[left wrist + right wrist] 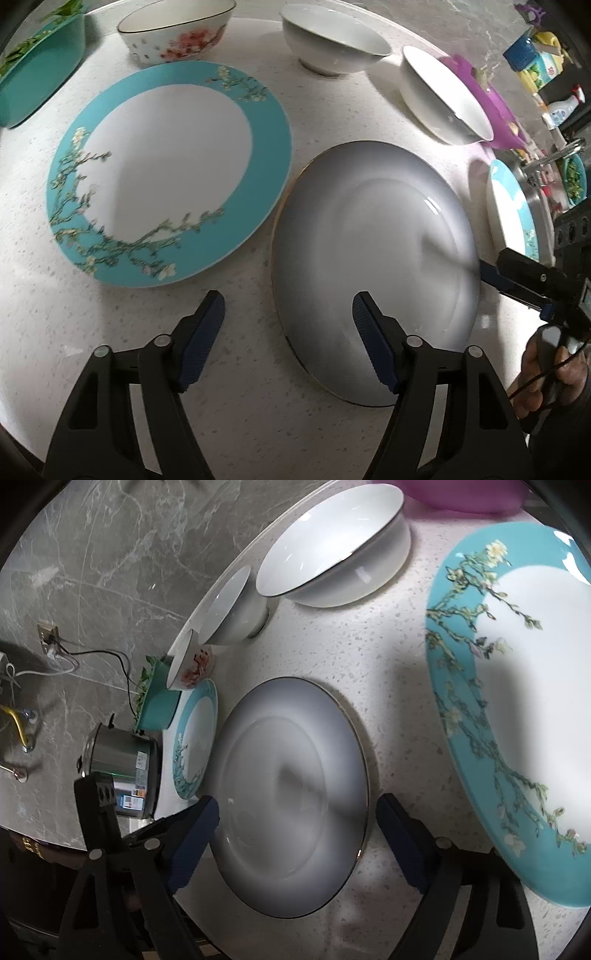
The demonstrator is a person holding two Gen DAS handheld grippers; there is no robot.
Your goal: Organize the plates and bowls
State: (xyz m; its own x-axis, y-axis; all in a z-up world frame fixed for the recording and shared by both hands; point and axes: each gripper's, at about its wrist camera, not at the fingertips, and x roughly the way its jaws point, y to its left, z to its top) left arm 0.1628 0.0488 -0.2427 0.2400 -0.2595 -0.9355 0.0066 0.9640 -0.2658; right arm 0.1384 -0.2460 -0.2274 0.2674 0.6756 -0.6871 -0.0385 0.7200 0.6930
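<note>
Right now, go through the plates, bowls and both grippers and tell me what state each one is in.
Grey plate: flat on the counter, empty, not lifted.
Large teal plate: flat, empty.
Second teal plate: empty, on the grey plate's other side.
Floral bowl: upright, empty.
Two white bowls: upright, empty.
Left gripper: open, straddling the grey plate's rim.
Right gripper: open, the grey plate's edge between its jaws.

The left gripper (288, 317) is seen at the bottom of its own view, pointed down, jaws apart and nothing pinched. The right gripper (297, 812) is also spread wide. A hand (546, 373) is seen at the lower right, wrapped round a handle.
</note>
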